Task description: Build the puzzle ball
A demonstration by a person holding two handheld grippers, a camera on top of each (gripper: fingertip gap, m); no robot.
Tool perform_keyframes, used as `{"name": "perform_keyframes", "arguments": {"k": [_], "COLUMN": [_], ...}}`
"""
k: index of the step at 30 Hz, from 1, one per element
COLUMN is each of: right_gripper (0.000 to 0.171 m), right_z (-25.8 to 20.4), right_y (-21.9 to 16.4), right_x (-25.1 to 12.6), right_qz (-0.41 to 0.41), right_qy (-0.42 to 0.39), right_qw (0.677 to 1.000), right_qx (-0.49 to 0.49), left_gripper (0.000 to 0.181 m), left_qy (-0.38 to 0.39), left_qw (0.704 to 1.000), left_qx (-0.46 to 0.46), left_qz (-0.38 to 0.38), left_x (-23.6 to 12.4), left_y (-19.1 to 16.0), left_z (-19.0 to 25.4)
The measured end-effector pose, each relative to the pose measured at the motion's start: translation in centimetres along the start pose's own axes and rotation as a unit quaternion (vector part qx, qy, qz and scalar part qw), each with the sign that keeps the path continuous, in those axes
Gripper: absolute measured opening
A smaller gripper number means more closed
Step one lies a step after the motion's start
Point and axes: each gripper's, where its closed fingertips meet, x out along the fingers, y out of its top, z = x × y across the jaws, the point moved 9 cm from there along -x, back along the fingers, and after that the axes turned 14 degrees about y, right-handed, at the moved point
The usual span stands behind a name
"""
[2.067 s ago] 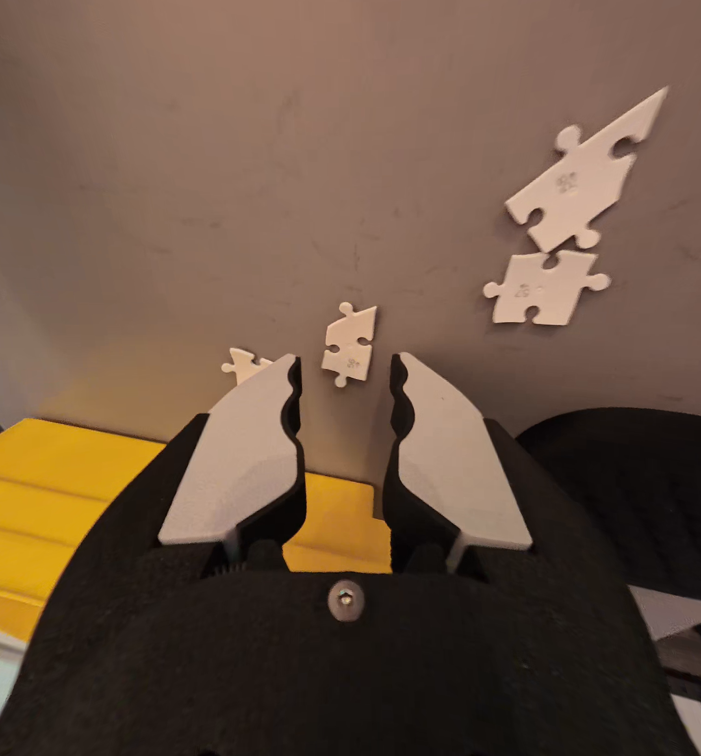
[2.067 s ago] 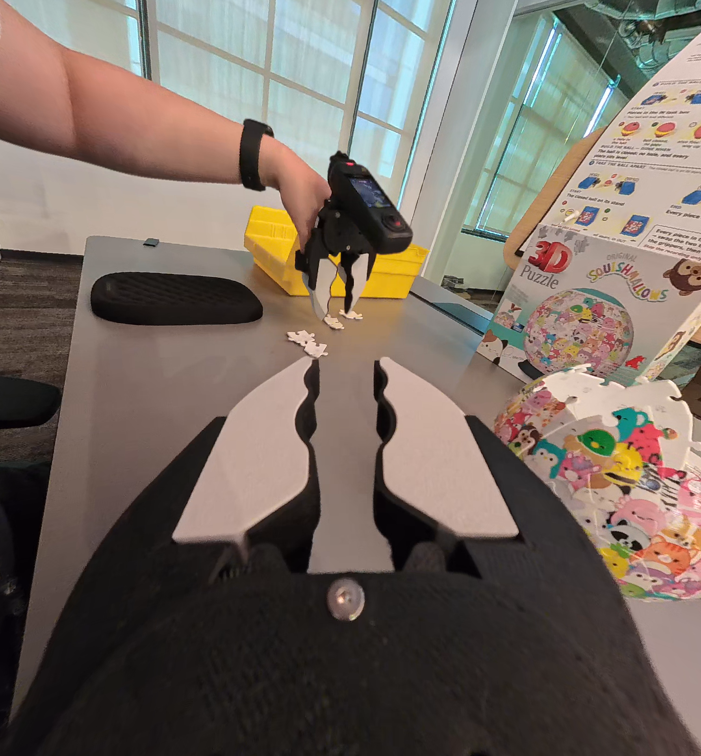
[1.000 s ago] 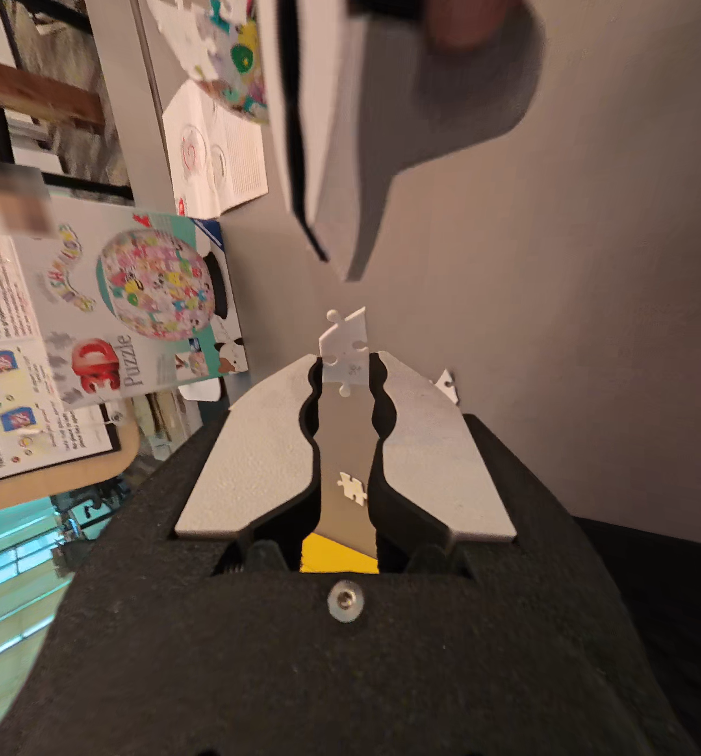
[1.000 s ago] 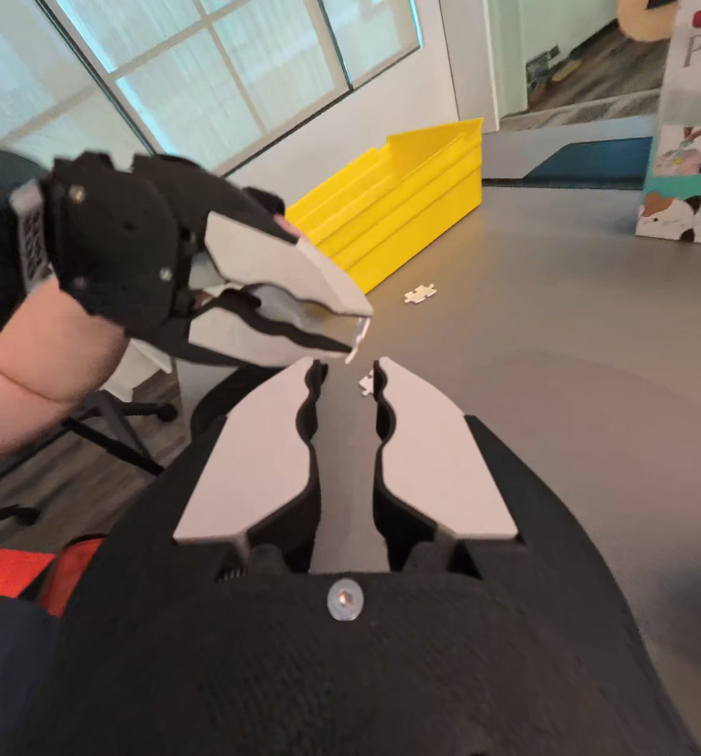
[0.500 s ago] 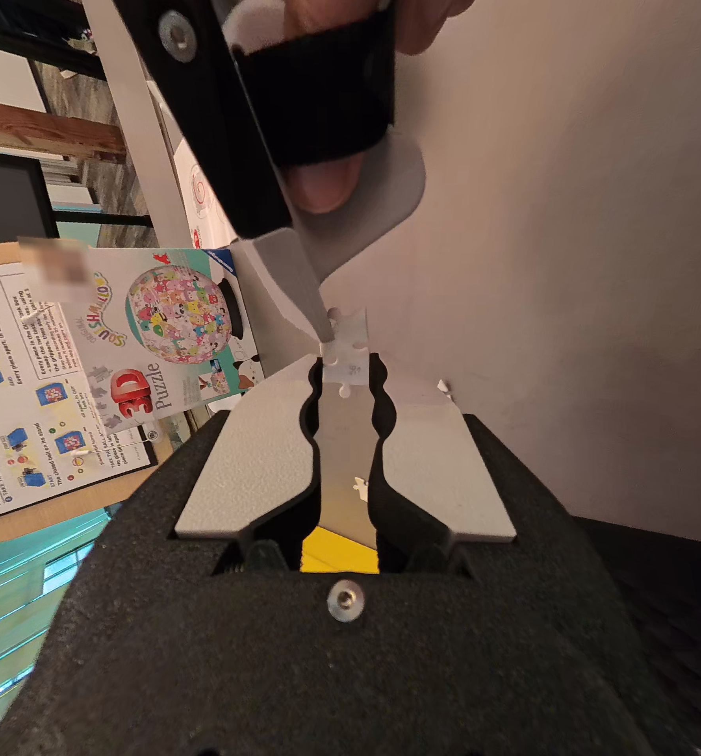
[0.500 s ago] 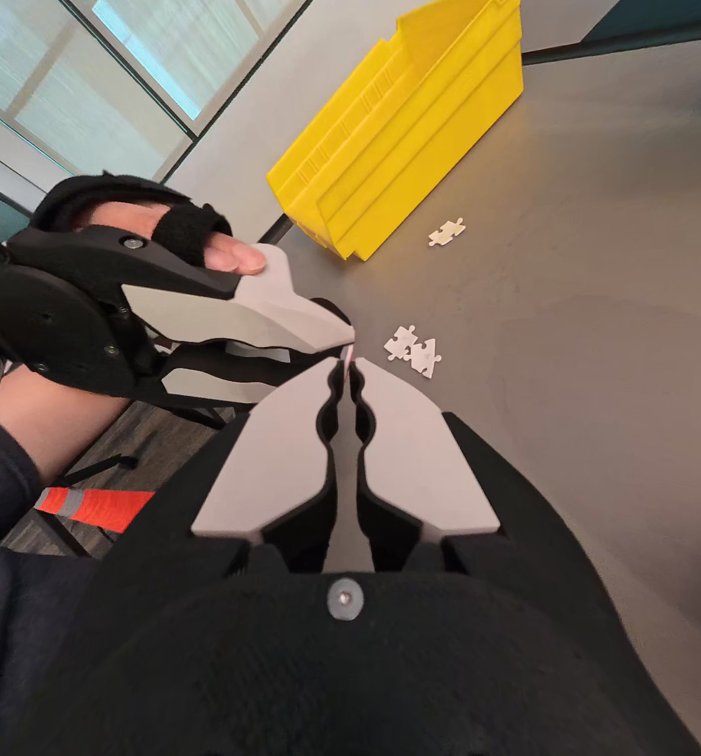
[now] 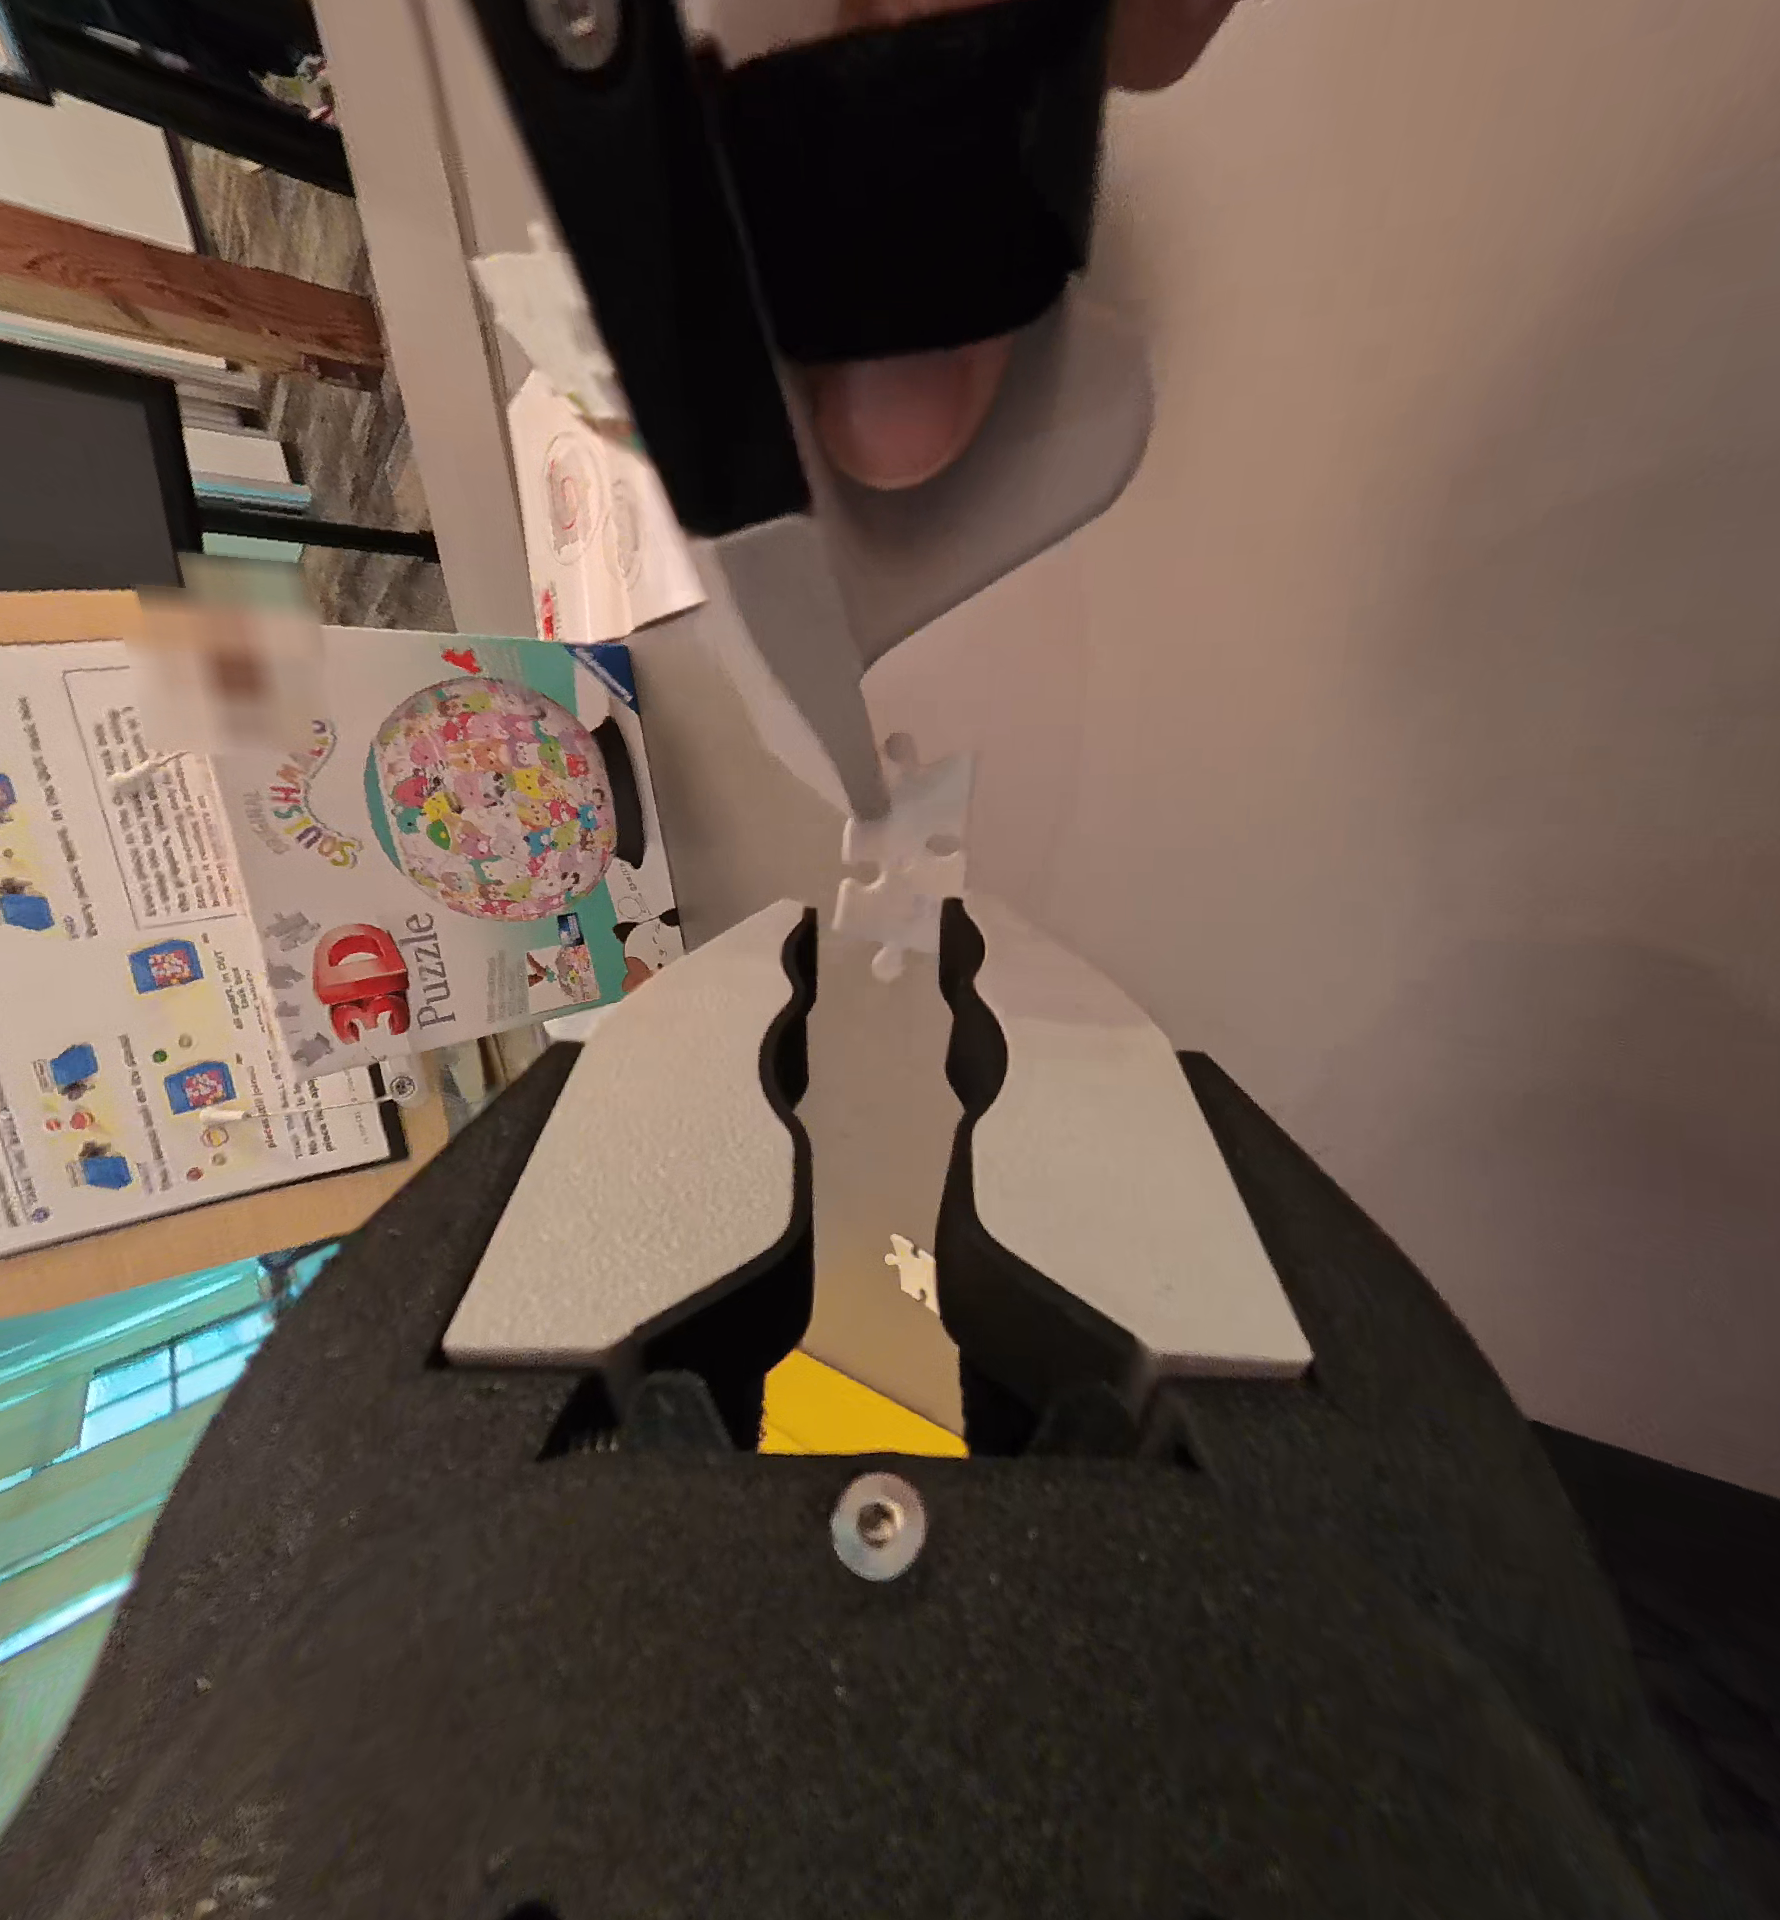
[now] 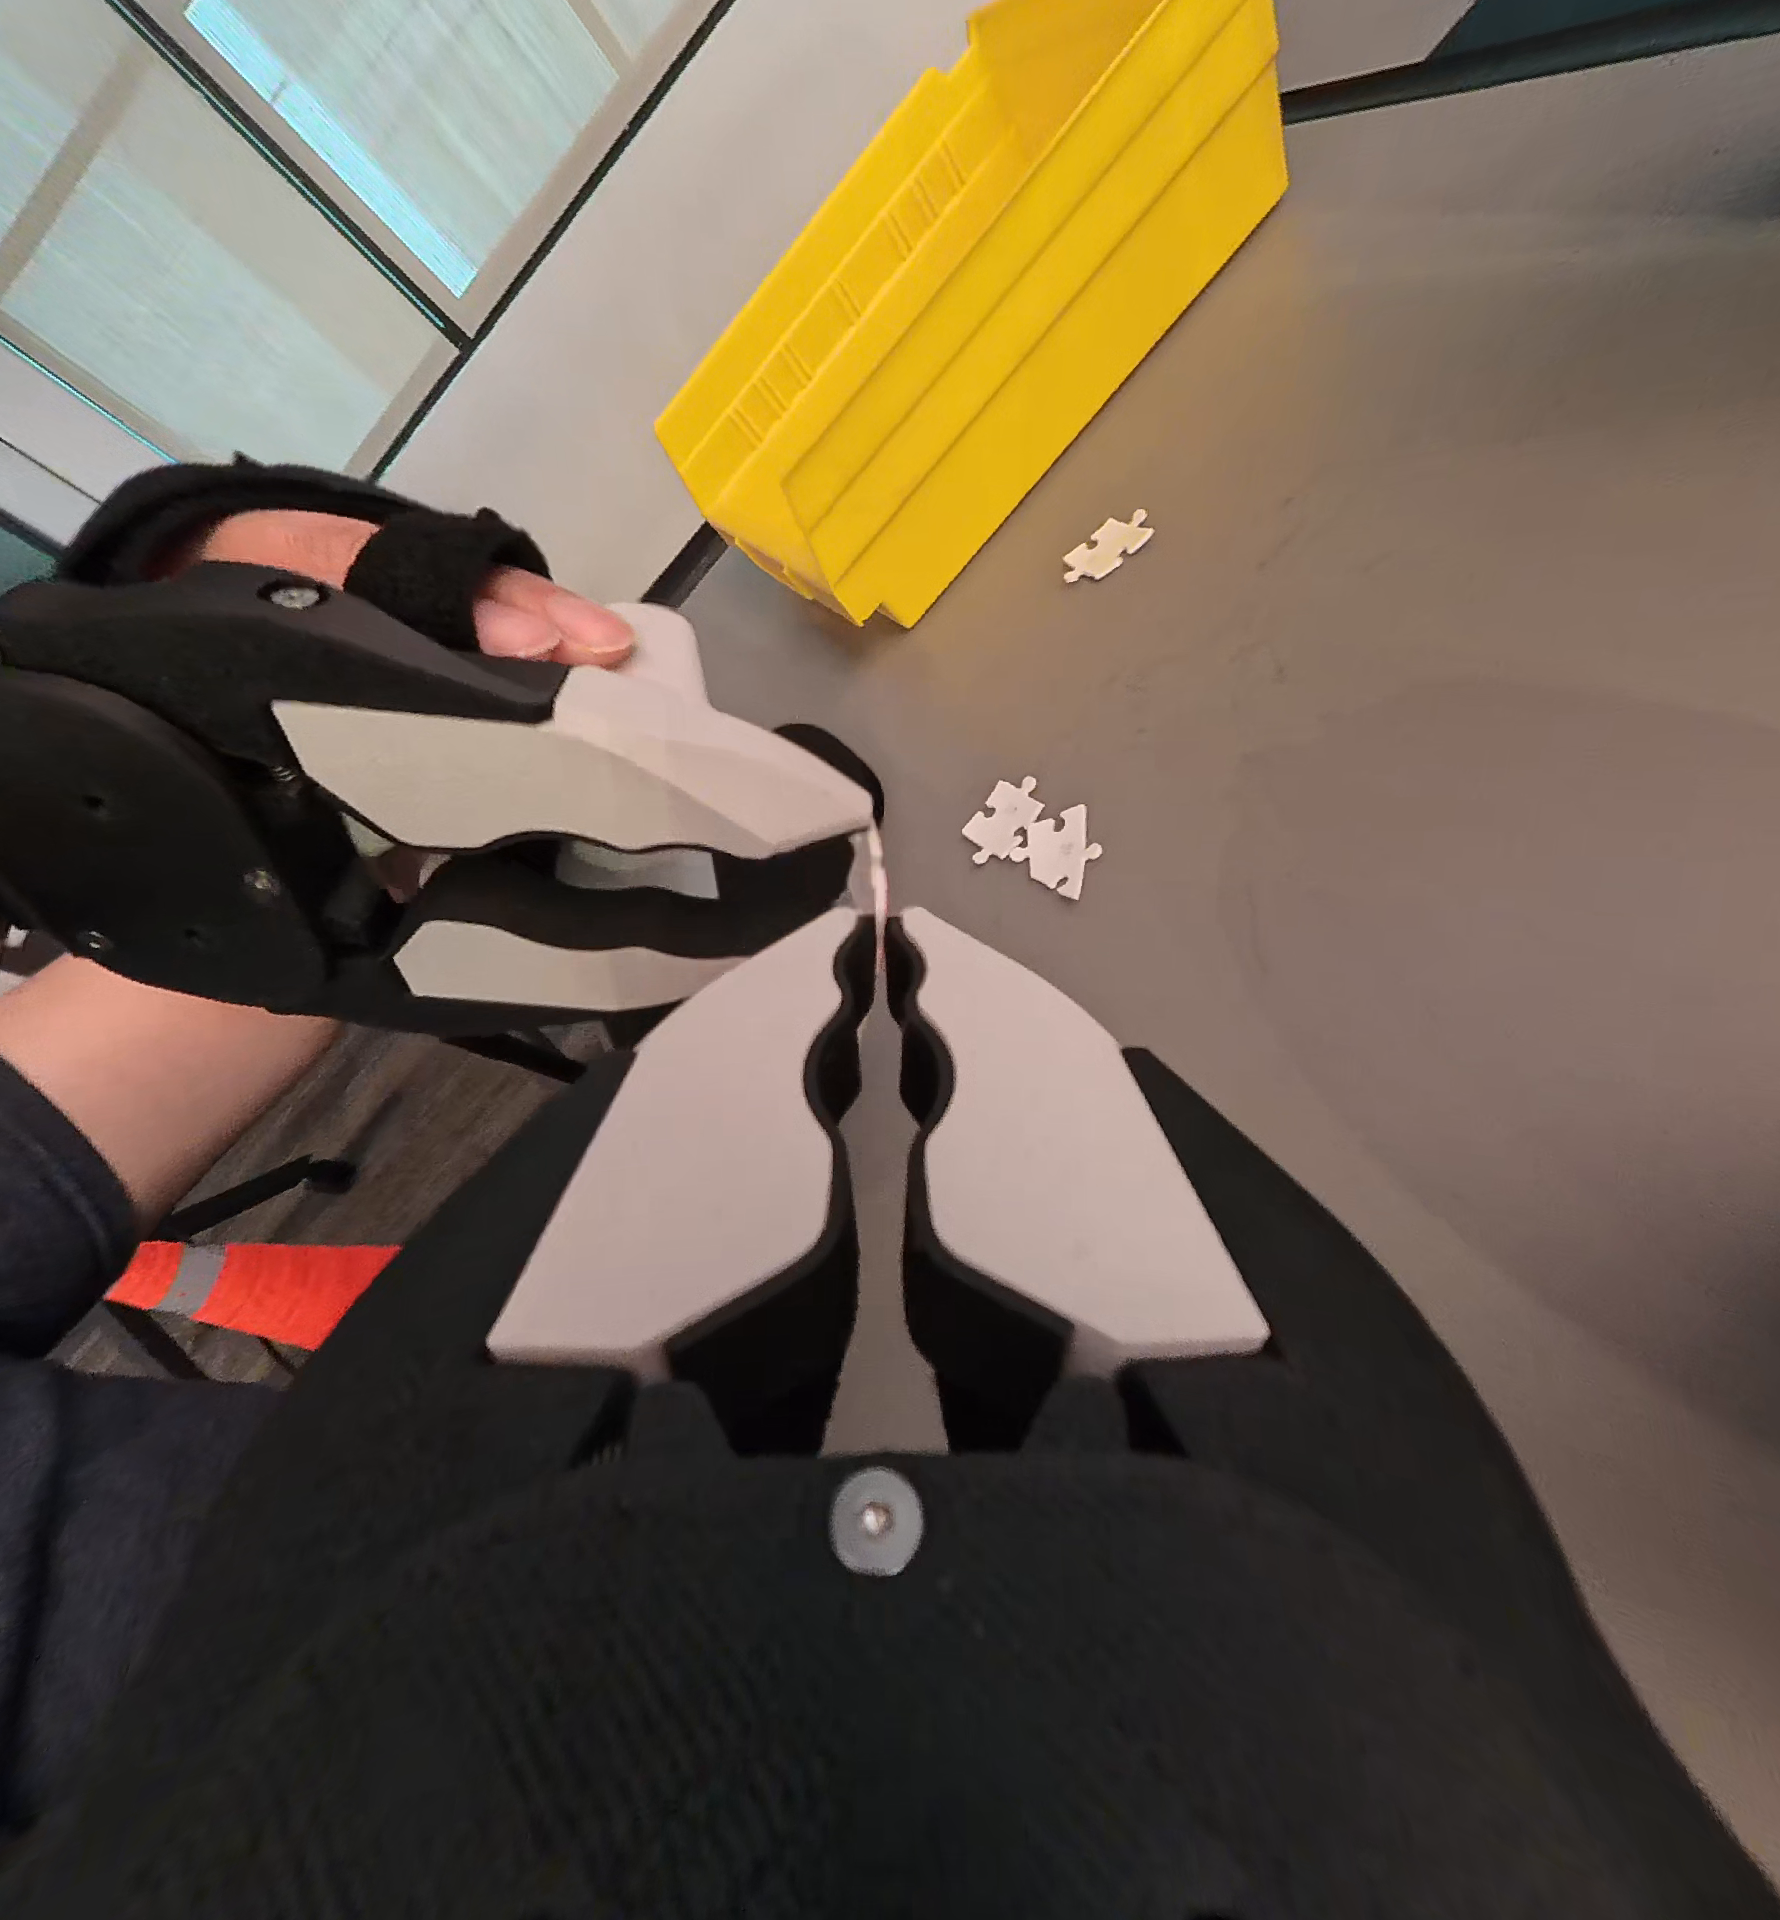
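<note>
The left claw has its two grey fingers parted by about the width of a small white jigsaw piece, whose lower tab sits between the tips. Whether they pinch its edges or only frame it I cannot tell. The right claw is closed almost fully across the piece's flat faces, so the piece hangs in the air above the grey bench, caught between both tools. This looks like a handover: a grip across the faces probably gives better control for pressing the piece into the ball.

Beyond lie two joined white pieces, then a single cream piece beside the yellow plastic bin, likely waiting their turn. The colourful puzzle box stands farther off. The ball itself is not clearly visible.
</note>
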Motion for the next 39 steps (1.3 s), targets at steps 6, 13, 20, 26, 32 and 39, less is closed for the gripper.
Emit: {"name": "perform_keyframes", "arguments": {"k": [6, 13, 20, 26, 32, 39], "right_gripper": [0.002, 0.002, 0.002, 0.002, 0.002, 0.017], "right_z": [-0.5, -4.0, -5.8, -5.9, -4.7, -4.3], "right_y": [0.6, 1.9, 1.8, 1.4, 0.5, 0.2], "right_x": [-1.9, -5.6, -7.9, -9.7, -11.2, -11.8], "right_qz": [0.027, 0.092, 0.115, 0.125, 0.126, 0.107], "right_qy": [-0.029, -0.010, 0.016, 0.018, 0.044, 0.082], "right_qw": [0.999, 0.984, 0.971, 0.959, 0.960, 0.958], "right_qx": [-0.019, -0.155, -0.207, -0.254, -0.245, -0.254], "left_gripper": [0.027, 0.019, 0.005, 0.008, 0.002, 0.002], "left_qy": [0.072, 0.039, -0.130, -0.238, -0.279, -0.289], "left_qw": [0.991, 0.877, 0.759, 0.744, 0.727, 0.730], "left_qx": [-0.108, -0.466, -0.572, -0.552, -0.545, -0.543], "left_qz": [-0.036, 0.114, 0.282, 0.292, 0.311, 0.297], "left_x": [-0.4, -3.0, -2.1, 0.8, 2.3, 1.9], "left_y": [-0.2, -1.2, 0.6, 3.5, 4.9, 5.1], "left_z": [-1.4, -3.3, -5.1, -4.5, -4.0, -3.0]}}
